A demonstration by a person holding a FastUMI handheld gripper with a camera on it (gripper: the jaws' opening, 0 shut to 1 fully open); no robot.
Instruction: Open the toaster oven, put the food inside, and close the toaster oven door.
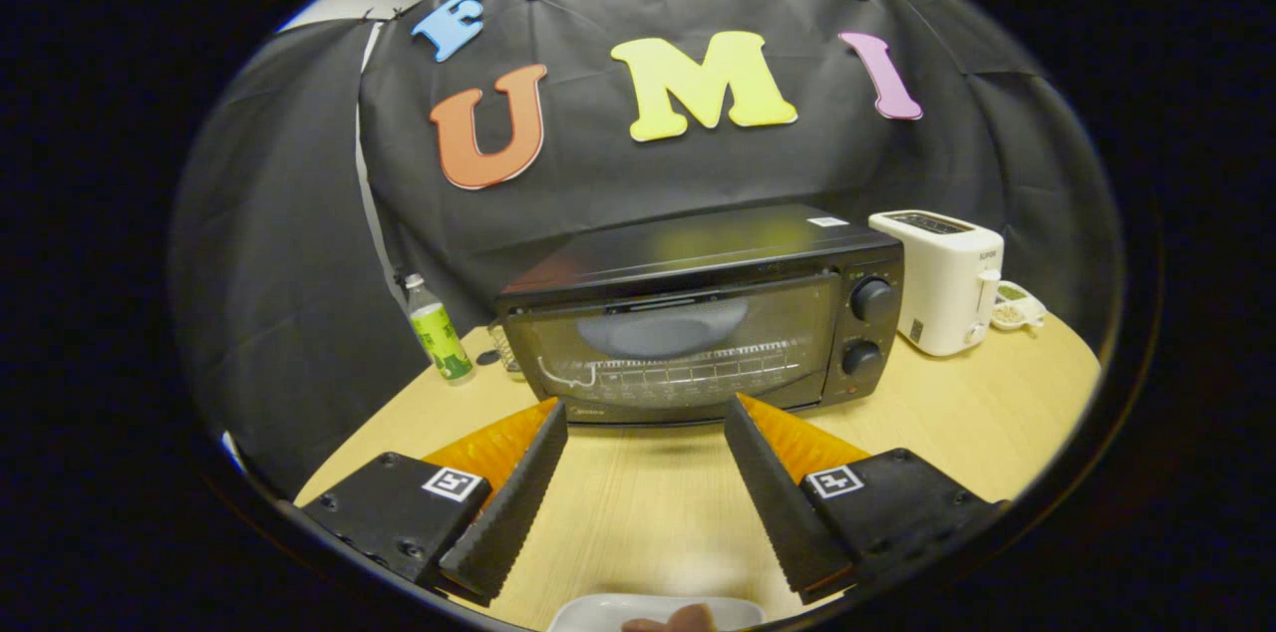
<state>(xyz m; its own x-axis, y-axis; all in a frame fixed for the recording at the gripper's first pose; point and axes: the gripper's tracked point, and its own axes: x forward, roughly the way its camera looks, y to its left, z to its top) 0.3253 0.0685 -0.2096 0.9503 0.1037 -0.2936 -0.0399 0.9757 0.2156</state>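
A black toaster oven stands on the wooden table just beyond my fingers, its glass door closed and its handle along the door's top. Two knobs sit on its right side. My gripper is open, its fingers spread wide with nothing between them, hovering above the table a short way in front of the oven door. Below and behind the fingers, a white plate shows with a brownish piece of food on it, only partly visible.
A white pop-up toaster stands right of the oven, with a small white dish beyond it. A green-labelled bottle stands left of the oven, and a glass sits by the oven's left corner.
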